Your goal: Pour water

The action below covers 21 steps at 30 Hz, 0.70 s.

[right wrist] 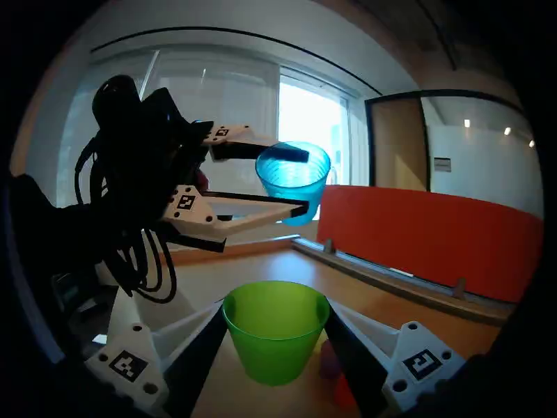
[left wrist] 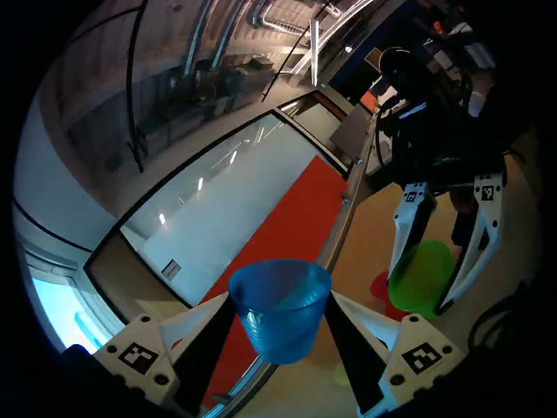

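Left gripper (left wrist: 280,301) clamps blue cup (left wrist: 280,327); right (right wrist: 276,311), green cup (right wrist: 276,341).

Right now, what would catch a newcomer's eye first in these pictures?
A bright blue cup stands out, clamped in the jaws of the left gripper and held up in the air. Lower down, a green cup is gripped by the right gripper over the wooden table. Behind both runs a vivid orange panel along the table's far edge.
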Each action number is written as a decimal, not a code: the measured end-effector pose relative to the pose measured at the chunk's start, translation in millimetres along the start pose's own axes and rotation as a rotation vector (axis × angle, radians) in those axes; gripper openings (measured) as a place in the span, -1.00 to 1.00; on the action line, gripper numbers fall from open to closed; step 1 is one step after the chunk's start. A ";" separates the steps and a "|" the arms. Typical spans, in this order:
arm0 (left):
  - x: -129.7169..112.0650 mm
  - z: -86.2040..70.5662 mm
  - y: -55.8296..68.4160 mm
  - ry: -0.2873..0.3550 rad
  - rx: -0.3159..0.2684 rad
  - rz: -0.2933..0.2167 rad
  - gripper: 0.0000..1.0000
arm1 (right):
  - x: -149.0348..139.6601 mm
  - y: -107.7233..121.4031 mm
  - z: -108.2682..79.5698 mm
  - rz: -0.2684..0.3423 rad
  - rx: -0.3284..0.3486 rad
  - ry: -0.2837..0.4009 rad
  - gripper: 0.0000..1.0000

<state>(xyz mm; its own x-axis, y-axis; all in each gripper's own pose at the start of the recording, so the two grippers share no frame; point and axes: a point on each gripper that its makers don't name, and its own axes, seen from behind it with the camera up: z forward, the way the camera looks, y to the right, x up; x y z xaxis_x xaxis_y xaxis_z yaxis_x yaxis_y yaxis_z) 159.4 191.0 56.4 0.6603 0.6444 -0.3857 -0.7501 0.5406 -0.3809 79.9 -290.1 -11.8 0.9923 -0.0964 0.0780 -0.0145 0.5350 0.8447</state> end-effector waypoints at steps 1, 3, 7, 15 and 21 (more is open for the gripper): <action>0.8 0.4 -0.3 0.001 0.001 0.006 0.70 | -0.2 0.2 0.3 0.000 0.000 0.000 0.84; 2.6 1.2 -0.8 0.003 0.002 0.018 0.70 | -0.6 0.7 1.0 -0.001 -0.001 0.001 0.84; 5.9 2.3 -0.8 0.006 0.002 0.041 0.70 | -2.4 1.5 2.2 0.001 -0.001 0.001 0.84; 14.5 2.9 2.1 0.021 -0.006 0.074 0.70 | -3.1 1.8 5.2 0.004 0.001 0.002 0.84; 19.5 3.7 0.1 0.032 0.001 0.109 0.69 | -3.7 2.6 6.6 0.005 0.001 0.003 0.84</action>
<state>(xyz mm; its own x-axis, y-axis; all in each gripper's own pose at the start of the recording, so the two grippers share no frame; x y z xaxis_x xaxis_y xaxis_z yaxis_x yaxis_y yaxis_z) 172.1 205.6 52.0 0.5756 0.6820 -0.4511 -0.8176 0.4689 -0.3343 75.4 -294.0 -6.4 0.9925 -0.0915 0.0811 -0.0198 0.5347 0.8448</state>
